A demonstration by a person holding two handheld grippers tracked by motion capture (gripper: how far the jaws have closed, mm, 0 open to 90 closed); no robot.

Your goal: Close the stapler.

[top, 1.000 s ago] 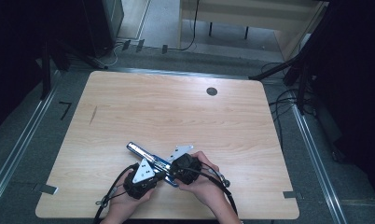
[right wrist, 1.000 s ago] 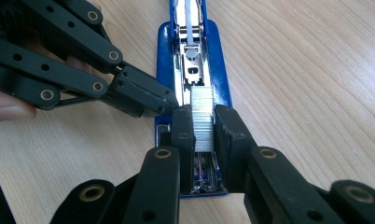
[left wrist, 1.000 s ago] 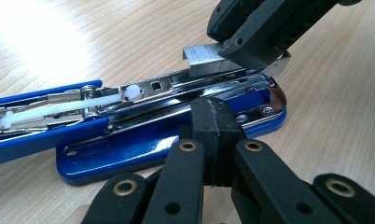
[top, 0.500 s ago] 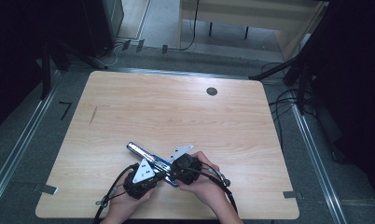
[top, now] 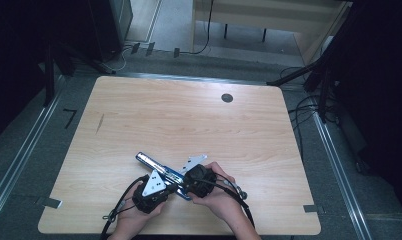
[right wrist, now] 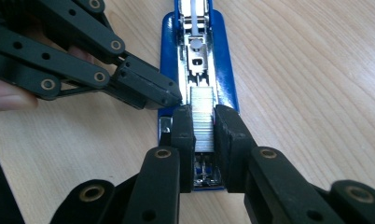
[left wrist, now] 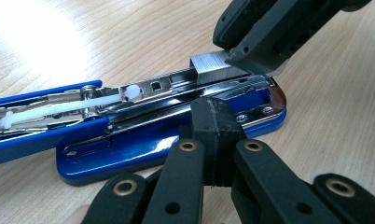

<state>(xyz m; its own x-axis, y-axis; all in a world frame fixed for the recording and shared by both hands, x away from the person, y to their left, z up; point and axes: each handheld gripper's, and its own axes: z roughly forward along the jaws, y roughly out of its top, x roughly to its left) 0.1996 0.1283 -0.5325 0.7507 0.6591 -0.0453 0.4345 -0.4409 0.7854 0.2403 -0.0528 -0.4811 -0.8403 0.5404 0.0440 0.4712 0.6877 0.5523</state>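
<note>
A blue stapler lies opened flat on the wooden table near its front edge, with its metal magazine facing up. A silver strip of staples sits in the front end of the magazine. My right gripper is shut on that strip, one pad on each long side. My left gripper is shut with nothing between its jaws, and its tip touches the stapler's side next to the strip. From above, the left gripper and right gripper meet at the stapler's near end.
A dark round grommet is set in the table's far right part. Cables trail on the floor to the right of the table. A pale desk stands beyond the far edge.
</note>
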